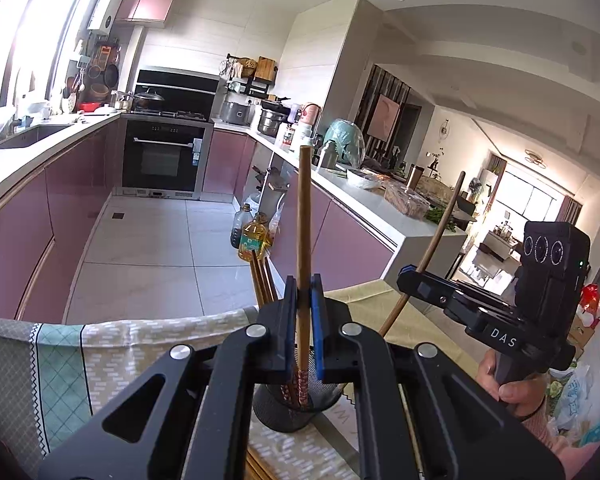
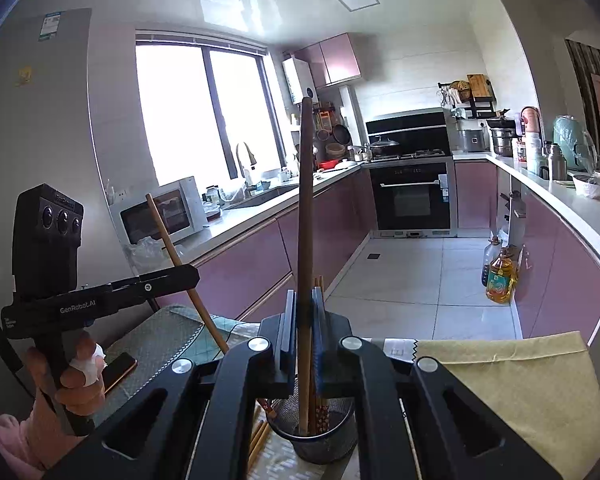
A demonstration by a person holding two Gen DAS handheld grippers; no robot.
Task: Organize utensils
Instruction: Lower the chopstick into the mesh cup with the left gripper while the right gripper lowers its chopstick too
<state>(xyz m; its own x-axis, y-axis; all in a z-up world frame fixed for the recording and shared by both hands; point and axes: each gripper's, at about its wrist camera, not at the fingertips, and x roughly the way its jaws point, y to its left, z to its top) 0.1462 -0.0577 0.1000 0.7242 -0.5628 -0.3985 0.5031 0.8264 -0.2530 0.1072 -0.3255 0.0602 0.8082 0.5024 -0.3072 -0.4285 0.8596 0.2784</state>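
Chopstick [image 1: 303, 216] in each gripper, L [image 1: 303, 300] & R [image 2: 303, 312], above mesh holder [image 2: 320, 436]

The left gripper [image 1: 300, 292] and the right gripper [image 2: 304, 308] are both squeezed tight on a chopstick, tipped a little downward, side by side.

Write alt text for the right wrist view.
The right hand-held gripper is shut on one upright chopstick above a black mesh holder with more chopsticks inside. At left, the left hand-held gripper holds another, tilted.
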